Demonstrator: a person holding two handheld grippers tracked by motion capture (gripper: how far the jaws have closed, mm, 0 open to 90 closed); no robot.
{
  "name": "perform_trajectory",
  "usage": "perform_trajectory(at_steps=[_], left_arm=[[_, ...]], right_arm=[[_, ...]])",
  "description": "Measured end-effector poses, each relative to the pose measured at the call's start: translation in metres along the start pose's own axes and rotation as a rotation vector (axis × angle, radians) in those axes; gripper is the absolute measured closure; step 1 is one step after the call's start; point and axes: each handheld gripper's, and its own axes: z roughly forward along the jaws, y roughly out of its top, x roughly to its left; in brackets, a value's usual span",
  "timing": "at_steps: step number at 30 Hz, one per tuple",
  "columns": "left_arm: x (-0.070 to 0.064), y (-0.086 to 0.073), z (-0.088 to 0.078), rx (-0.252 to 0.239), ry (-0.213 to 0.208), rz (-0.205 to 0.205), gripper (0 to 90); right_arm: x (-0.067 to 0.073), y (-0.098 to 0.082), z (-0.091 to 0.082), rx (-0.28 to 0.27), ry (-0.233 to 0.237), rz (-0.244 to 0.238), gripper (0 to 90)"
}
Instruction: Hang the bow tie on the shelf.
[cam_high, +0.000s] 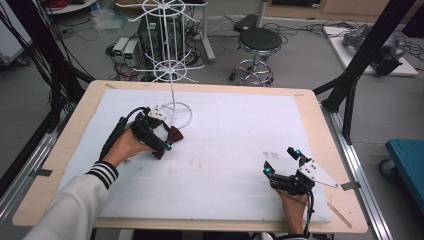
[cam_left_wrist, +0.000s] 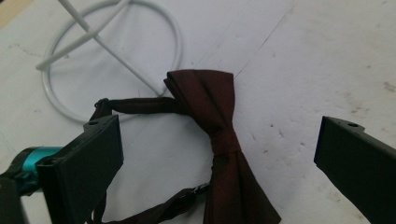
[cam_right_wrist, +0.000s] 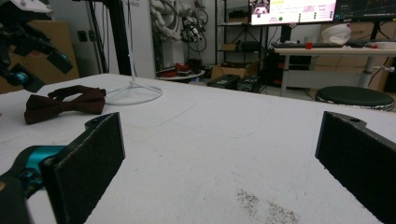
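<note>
The counter (cam_high: 320, 130) is a wooden top covered by a white foam sheet (cam_high: 235, 135); its near edge is cut off at the bottom of the high view. A white wire display rack (cam_high: 171, 60) stands at about 11 o'clock on the sheet, its ring base (cam_high: 186, 111) resting on the foam. The top of the rack runs out of the high view, and only part of the ring and two spokes appear in the left gripper view.

The left gripper (cam_high: 161, 134) is held at about 10 o'clock on the sheet, just beside the ring base. Its fingers (cam_left_wrist: 95, 154) are spread wide and grip nothing. Below them lies a dark maroon bow tie (cam_left_wrist: 219, 140), flat on the foam and touching the edge of the ring base. The knot sits between the two fingers as the left gripper view shows them. Its lower wing is cut off at the bottom edge, and its strap (cam_left_wrist: 140, 105) passes behind the left-hand finger, so the strap's full run cannot be made out. In the high view the gripper hides much of the tie.

The right gripper (cam_high: 282, 162) rests at about 4 o'clock, well apart from the tie. Its fingers (cam_right_wrist: 88, 158) are likewise spread, with bare foam between them.
</note>
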Motion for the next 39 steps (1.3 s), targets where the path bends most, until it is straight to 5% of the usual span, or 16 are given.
perform_trajectory(at_steps=[19,20,39], left_arm=[[0.000,0.001,0.019,0.099,0.010,-0.027,4.7],[0.000,0.001,0.020,0.097,0.012,-0.033,16.9],[-0.002,0.003,0.026,0.155,-0.014,-0.021,42.1]], right_arm=[[0.000,0.000,0.000,-0.004,0.000,0.002,0.7],[0.000,0.000,0.000,-0.004,0.000,0.003,0.7],[0.000,0.000,0.000,-0.003,-0.001,-0.001,0.7]])
